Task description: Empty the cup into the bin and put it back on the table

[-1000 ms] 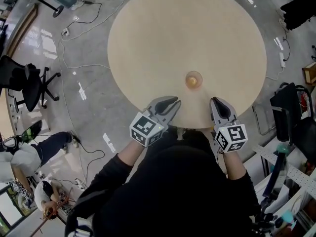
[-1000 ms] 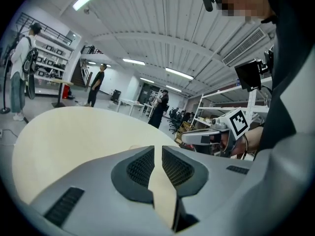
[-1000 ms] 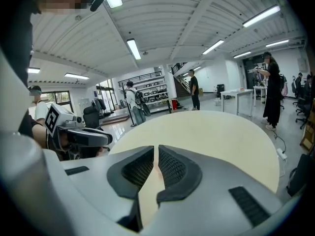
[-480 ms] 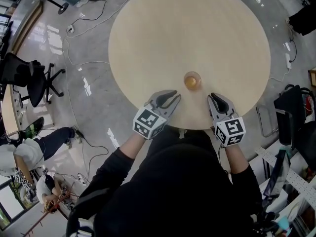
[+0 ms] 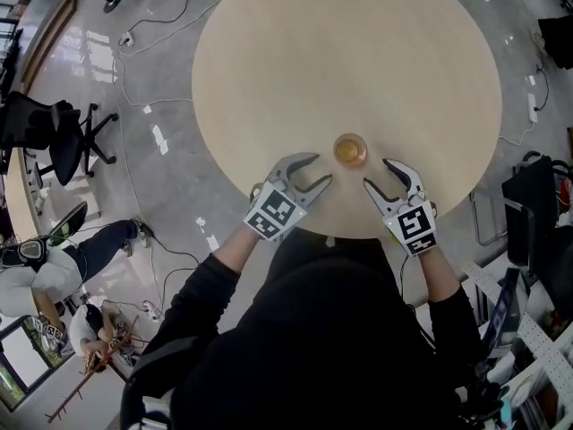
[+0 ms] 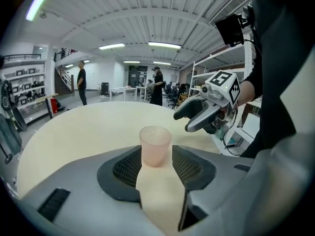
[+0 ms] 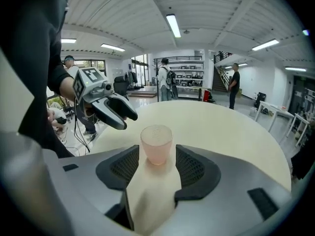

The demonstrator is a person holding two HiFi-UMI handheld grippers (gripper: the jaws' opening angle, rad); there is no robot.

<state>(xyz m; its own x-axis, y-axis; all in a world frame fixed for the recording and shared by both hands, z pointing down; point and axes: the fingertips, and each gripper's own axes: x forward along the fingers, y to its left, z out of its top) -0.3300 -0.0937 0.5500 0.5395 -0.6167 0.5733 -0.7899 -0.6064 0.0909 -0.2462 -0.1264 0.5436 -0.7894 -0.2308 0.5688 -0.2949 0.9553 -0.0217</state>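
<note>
At the bottom centre of the head view, two arms in black sleeves (image 5: pixel 224 285) reach up to the grey grippers with their marker cubes. The left gripper (image 5: pixel 318 168) has its jaws spread wide, having just been opening, with nothing between its ribbed dark pads. The right gripper (image 5: pixel 378 173) is likewise wide apart after just opening, and it too grips nothing. Both hover over the near edge of the round pale wooden counter (image 5: pixel 340 52), tips angled toward each other.

Just beyond the tips, in the gap between the two grippers, the translucent pink plastic cup (image 5: pixel 350 149) stands upright on the counter, touching neither. In each gripper view it lines up with the slot between that gripper's jaws, a little past them. Its wall looks frosted and tapers slightly toward the base. What it holds cannot be told.

The counter top is smooth and matt. Beyond it, on the left of the frame, thin cables (image 5: pixel 134 97) trail over the grey polished floor (image 5: pixel 170 177), and a black office chair (image 5: pixel 54 141) stands at the left edge.
</note>
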